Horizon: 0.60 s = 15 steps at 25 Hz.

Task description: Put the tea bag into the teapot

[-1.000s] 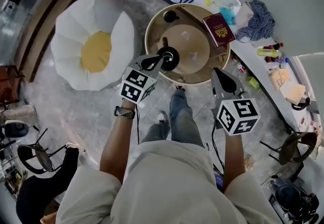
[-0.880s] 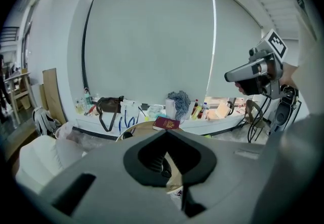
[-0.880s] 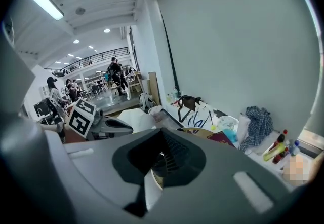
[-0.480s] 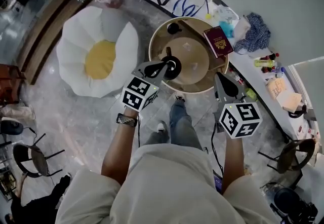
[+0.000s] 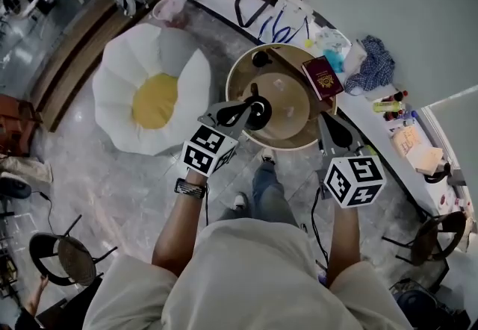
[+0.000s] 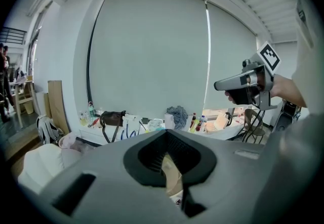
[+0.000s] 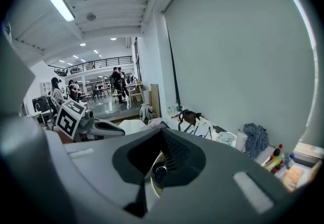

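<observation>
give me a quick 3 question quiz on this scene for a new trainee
1. True or false: the red booklet lies on the floor.
2. Which gripper is nearer the teapot? A) the left gripper B) the right gripper C) both equally far
3. Fill in: the teapot stands on a round wooden ___.

Key
1. False: it lies on the table, at its right side.
2. A
3. table
</observation>
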{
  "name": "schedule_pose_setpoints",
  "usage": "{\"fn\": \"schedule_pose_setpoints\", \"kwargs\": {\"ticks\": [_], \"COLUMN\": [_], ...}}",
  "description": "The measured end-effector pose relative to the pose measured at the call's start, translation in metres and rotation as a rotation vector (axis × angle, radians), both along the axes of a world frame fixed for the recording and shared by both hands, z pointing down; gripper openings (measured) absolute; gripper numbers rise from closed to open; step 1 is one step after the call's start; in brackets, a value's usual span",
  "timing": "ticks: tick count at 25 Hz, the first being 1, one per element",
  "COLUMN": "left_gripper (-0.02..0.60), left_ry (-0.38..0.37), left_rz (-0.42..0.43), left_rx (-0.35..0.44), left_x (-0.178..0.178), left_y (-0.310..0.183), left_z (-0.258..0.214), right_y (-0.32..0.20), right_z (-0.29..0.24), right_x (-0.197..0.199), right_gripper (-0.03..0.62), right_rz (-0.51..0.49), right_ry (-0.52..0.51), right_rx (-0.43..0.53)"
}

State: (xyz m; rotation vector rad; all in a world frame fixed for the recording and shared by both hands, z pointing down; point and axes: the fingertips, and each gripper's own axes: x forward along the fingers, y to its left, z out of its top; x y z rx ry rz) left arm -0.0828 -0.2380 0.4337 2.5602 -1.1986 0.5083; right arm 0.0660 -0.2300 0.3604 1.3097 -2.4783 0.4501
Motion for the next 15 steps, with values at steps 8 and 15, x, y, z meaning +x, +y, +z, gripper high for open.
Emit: {"fn": "schedule_pose_setpoints", "kwargs": {"ticks": [8,15], "left_gripper": [0.005,0.005], "left_ry": [0.009,0.007], "left_rz": [-0.003,-0.006], "left_rx": [0.074,0.151], "left_x": [-0.007,-0.005], "left_y": [0.027,0.051], "left_z": [-0.043,-0.078], "right_y": [0.022,0.049], "right_z": [-0.028,-0.054], "right_x": [-0.006,-0.013], "right_gripper": [0.005,0.005], "right_rz": [-0.001,-0.039], "right_ry": [0.003,-0.001], "right_rx": [0.069,0.134]}}
